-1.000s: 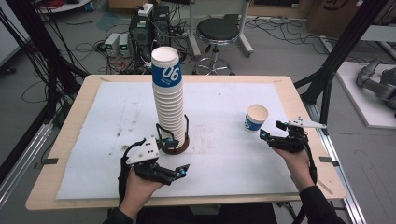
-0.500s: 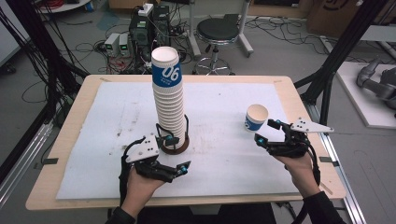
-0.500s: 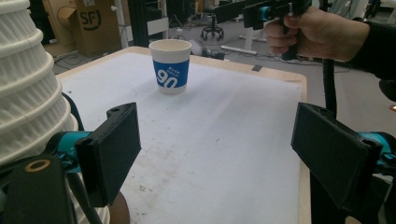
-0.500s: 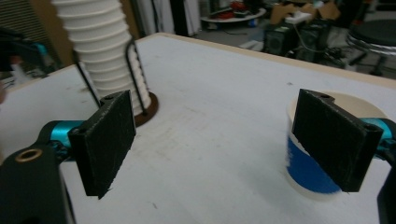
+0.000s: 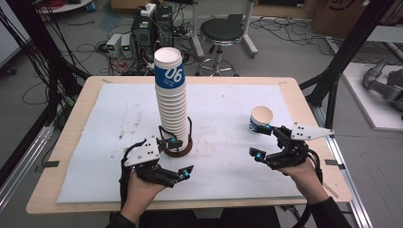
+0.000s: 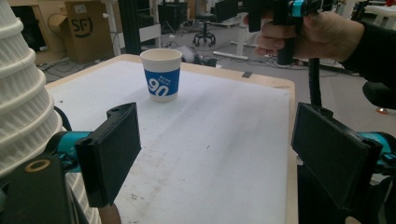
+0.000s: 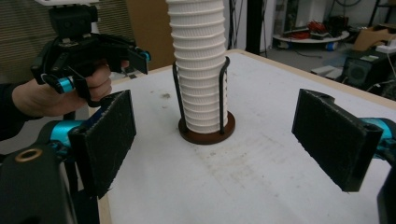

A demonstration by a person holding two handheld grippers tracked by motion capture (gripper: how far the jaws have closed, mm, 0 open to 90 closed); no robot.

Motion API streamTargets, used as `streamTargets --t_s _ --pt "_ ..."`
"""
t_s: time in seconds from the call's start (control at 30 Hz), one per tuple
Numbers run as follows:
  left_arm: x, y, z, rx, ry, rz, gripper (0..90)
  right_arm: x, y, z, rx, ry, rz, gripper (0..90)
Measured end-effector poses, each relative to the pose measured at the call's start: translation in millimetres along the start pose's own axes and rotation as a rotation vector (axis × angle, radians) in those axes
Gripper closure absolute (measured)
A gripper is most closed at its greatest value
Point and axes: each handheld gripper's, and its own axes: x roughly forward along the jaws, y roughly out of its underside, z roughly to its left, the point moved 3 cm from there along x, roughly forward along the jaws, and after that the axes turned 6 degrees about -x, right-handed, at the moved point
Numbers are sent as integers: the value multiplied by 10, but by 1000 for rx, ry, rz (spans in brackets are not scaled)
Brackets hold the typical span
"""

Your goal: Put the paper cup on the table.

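Right gripper (image 5: 266, 141) now back from single cup (image 5: 261, 119), empty.

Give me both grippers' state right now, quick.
Left gripper: open, holding nothing, beside the stack of paper cups.
Right gripper: open, holding nothing, apart from the single paper cup.

One cup stack (image 5: 172, 102), one loose cup (image 5: 261, 119).

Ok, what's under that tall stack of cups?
The cup stack stands on a round brown base with black upright wires hugging its lower cups. The base's middle is covered by the bottom cup.
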Motion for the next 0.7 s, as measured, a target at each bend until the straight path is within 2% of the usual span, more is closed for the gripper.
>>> streamTargets --t_s 0.1,0.47,0.7 --pt "-24 -8 5 -5 -4 -3 157 28 6 20 0 -17 0 139" --pt "-74 -43 42 -18 -10 -21 157 38 11 49 -8 2 2 139" --pt "-92 -60 48 -17 -11 -27 157 40 14 54 -1 -10 -10 139"
